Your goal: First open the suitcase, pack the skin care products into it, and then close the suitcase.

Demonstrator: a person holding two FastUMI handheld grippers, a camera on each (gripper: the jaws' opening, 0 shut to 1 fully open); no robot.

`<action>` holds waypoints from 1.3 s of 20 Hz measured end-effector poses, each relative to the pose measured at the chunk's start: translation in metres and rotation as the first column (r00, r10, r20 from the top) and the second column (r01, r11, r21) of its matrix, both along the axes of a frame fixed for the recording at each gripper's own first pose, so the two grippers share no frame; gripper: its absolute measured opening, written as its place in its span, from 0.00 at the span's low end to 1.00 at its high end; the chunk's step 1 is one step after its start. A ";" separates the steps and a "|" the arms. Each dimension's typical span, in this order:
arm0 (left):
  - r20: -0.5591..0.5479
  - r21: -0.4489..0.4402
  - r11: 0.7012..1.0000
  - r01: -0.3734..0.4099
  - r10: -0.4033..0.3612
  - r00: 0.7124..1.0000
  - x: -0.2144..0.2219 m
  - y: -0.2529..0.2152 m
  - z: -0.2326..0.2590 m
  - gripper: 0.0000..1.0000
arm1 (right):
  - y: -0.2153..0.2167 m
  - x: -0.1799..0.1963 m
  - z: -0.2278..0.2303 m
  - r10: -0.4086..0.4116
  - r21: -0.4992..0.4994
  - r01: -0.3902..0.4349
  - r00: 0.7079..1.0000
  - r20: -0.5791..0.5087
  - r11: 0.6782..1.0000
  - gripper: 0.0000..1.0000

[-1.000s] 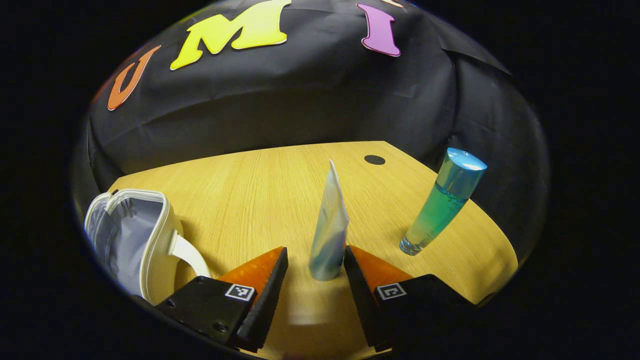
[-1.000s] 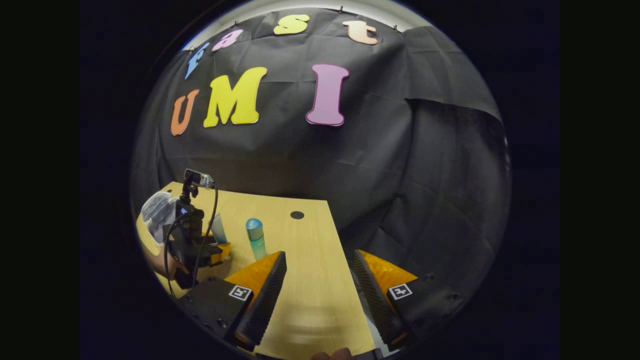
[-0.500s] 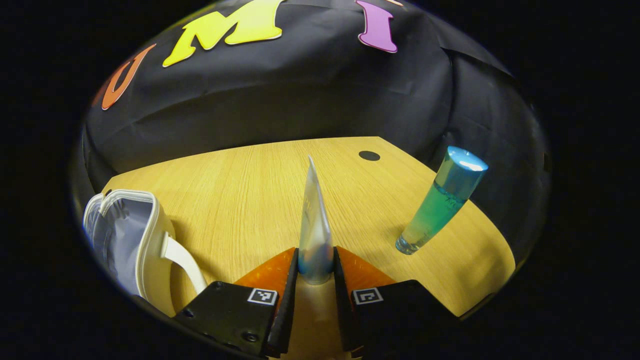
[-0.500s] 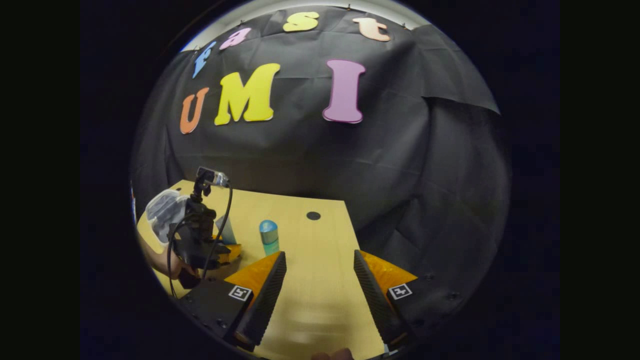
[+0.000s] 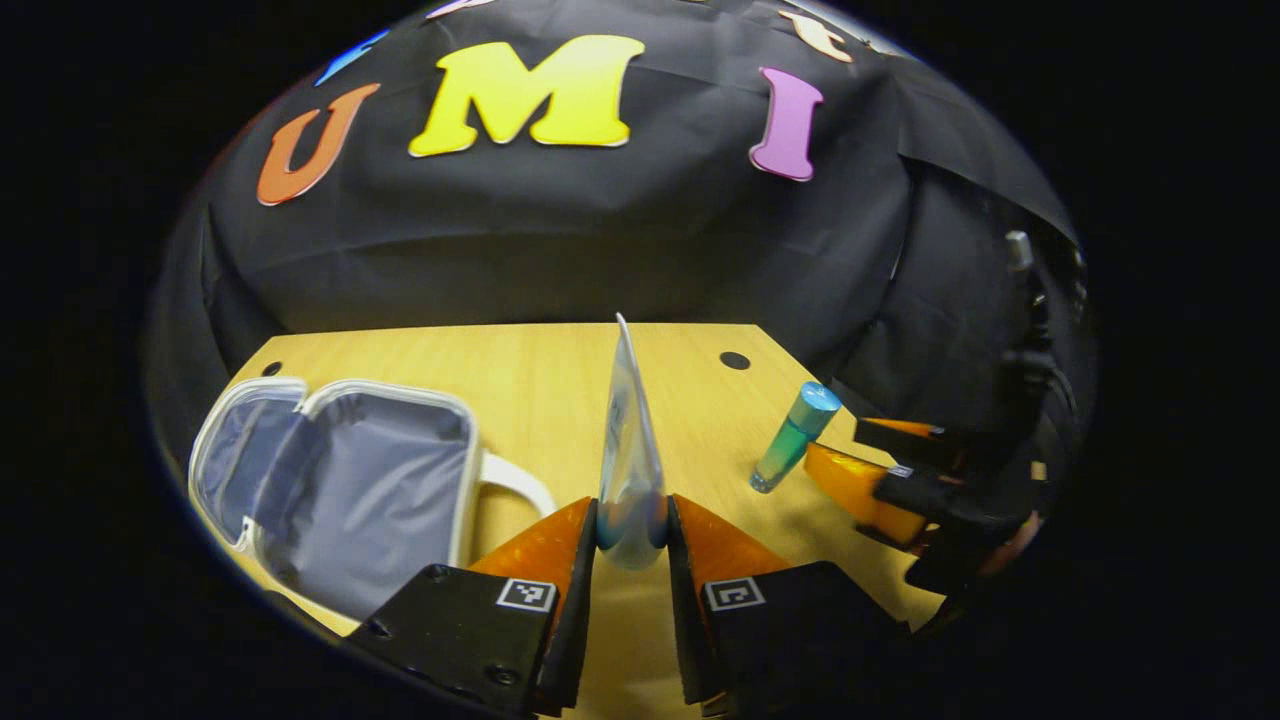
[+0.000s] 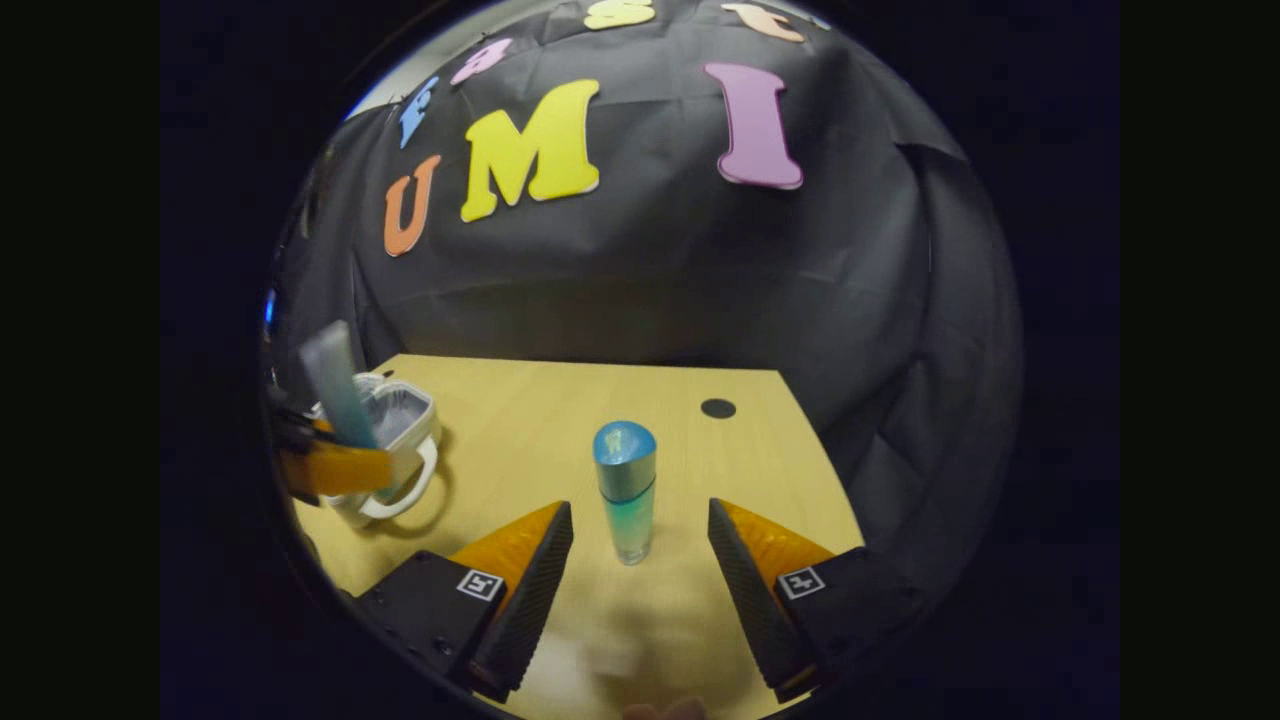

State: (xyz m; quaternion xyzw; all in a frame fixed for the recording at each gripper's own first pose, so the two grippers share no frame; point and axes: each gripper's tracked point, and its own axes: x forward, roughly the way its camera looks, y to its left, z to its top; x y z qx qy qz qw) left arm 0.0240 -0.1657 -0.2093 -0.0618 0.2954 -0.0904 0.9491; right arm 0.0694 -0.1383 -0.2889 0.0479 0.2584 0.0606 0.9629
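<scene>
My left gripper (image 5: 632,535) is shut on the cap end of a pale blue squeeze tube (image 5: 628,440), held upright above the wooden table (image 5: 520,370). To its left lies the small white suitcase (image 5: 350,485), open, with its grey lining showing and a white handle facing me. In the right gripper view, a green bottle with a blue cap (image 6: 627,490) stands upright just ahead of my open right gripper (image 6: 640,555), between the lines of its fingers but untouched. The same bottle (image 5: 795,438) stands to the right in the left gripper view, with the right gripper (image 5: 880,470) beside it.
A round black hole (image 6: 717,408) marks the table's far right corner. The black cloth wall closes the back and right side. In the right gripper view the left gripper (image 6: 335,465) holds the tube (image 6: 335,385) over the suitcase (image 6: 395,425) at the far left.
My left gripper has lifted the tube and drawn back, so more of the open suitcase shows. My right gripper has swung left and lined up on the green bottle.
</scene>
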 end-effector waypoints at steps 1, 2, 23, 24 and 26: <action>-0.003 0.002 0.999 -0.032 0.032 0.999 -0.006 0.017 0.005 0.40 | 0.006 0.010 -0.008 0.004 0.010 -0.004 1.000 -0.011 1.000 0.81; -0.008 0.006 0.998 -0.064 0.064 0.998 -0.011 0.034 0.007 0.40 | 0.012 0.020 -0.017 0.010 0.006 -0.010 1.000 -0.018 1.000 0.80; -0.268 -0.069 0.997 0.020 -0.038 0.963 -0.002 0.198 -0.099 0.40 | 0.043 -0.060 0.110 0.069 0.012 -0.068 0.998 -0.016 0.998 0.31; -0.288 -0.056 0.998 0.024 -0.040 0.957 0.000 0.202 -0.106 0.40 | 0.048 -0.069 0.121 0.072 0.026 -0.071 0.997 -0.016 0.997 0.34; -0.334 -0.052 0.998 0.032 -0.047 0.941 0.002 0.204 -0.116 0.40 | 0.060 -0.082 0.143 0.075 0.048 -0.074 0.997 -0.009 0.996 0.34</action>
